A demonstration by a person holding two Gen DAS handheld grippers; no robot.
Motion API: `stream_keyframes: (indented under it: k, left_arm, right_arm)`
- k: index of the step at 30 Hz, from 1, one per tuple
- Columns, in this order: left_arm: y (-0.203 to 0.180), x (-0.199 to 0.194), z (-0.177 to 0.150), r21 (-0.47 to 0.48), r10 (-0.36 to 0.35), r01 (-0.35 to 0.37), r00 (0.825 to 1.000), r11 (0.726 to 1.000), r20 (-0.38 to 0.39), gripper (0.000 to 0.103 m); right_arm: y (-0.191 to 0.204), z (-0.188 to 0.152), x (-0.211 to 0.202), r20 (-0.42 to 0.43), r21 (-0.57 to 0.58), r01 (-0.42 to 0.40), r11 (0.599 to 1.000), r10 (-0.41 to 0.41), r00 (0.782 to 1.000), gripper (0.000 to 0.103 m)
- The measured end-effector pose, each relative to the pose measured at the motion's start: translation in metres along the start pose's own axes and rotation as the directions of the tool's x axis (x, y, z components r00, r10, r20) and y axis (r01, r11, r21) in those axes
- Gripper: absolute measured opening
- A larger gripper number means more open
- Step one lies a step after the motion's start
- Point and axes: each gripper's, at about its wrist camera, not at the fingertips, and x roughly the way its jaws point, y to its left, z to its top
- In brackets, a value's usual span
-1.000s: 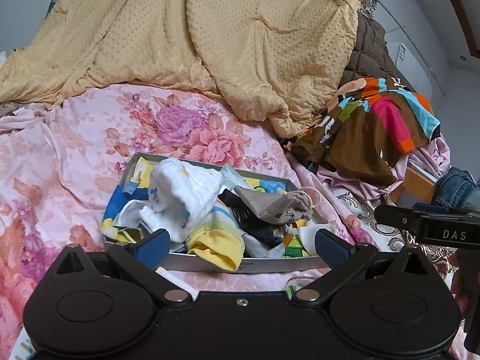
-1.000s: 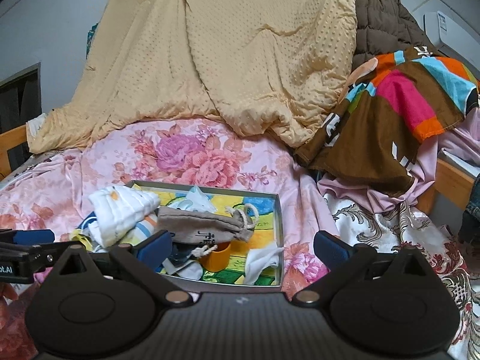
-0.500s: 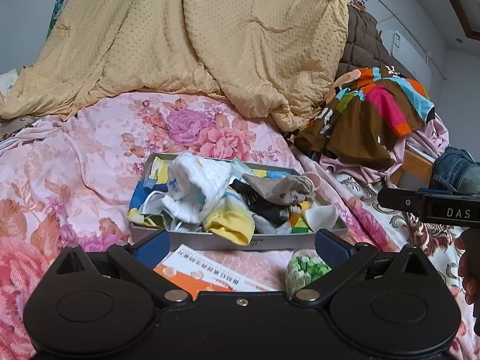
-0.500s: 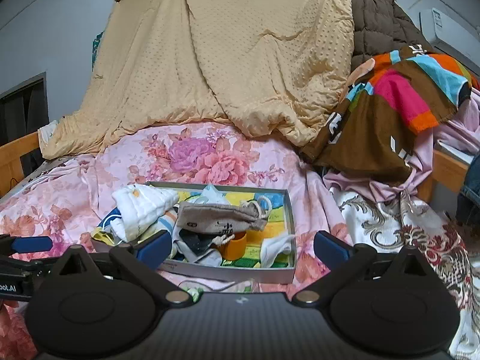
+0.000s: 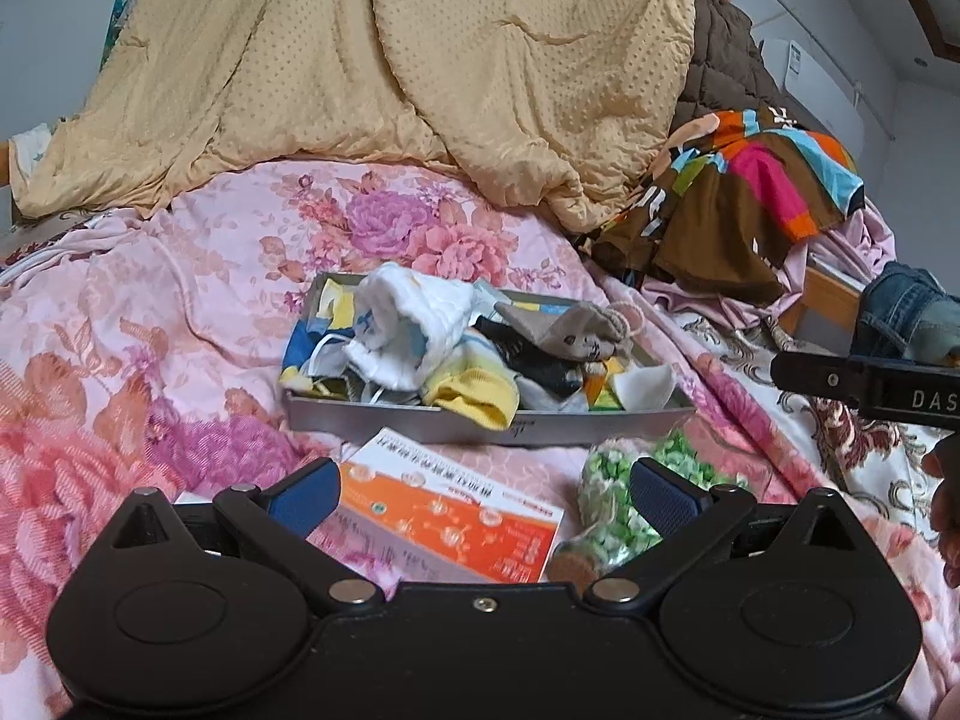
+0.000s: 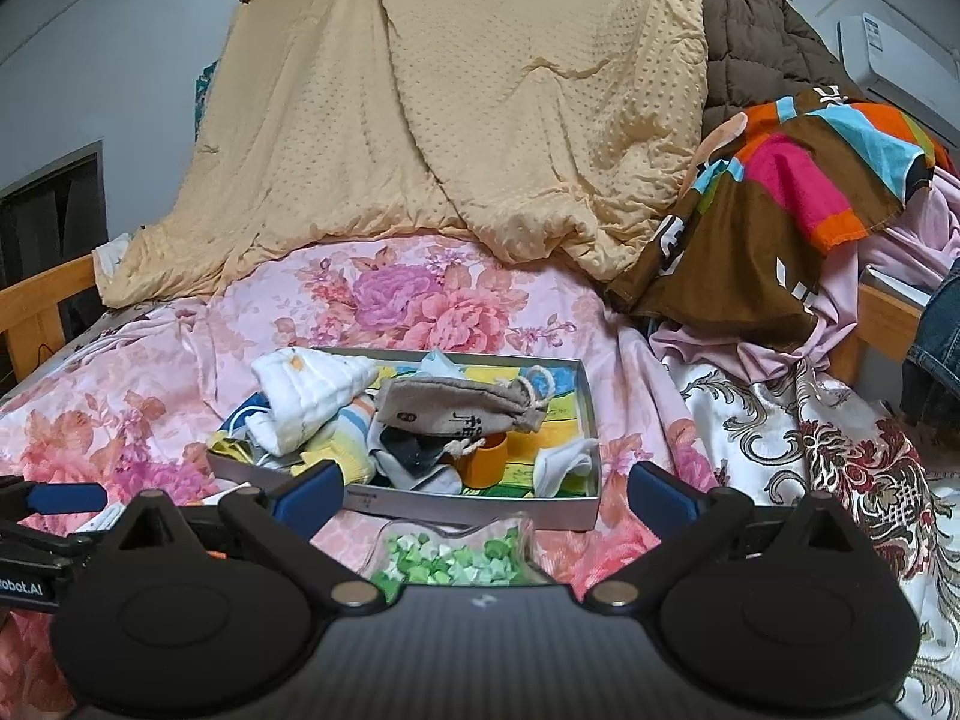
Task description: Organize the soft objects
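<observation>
Left gripper (image 5: 480, 495): jaws spread, empty, short of the tray (image 5: 384, 417).
Right gripper (image 6: 486, 495): jaws spread, empty, before the tray.
Soft objects: white cloth (image 5: 414, 324), grey pouch (image 6: 459, 405) heaped in tray.
Risk: tangled pieces may lift together.
Writing: "DAS" on right gripper; orange box (image 5: 456, 519) print unreadable.

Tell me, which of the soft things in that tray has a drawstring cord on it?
The grey-beige drawstring pouch, lying on top of the pile in the tray. Its knotted cream cord sets it apart from the white quilted cloth and yellow-cuffed sock beside it.
</observation>
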Motion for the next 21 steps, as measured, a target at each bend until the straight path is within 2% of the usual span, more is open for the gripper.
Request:
stream_keyframes:
  k: [21]
  left_arm:
    - [0.003,-0.02,-0.035,-0.026,0.058,-0.059,0.998,0.998,-0.022,0.102]
  right_arm:
    - [0.01,-0.049,-0.033,-0.04,0.093,-0.009,0.996,0.012,0.999,0.103]
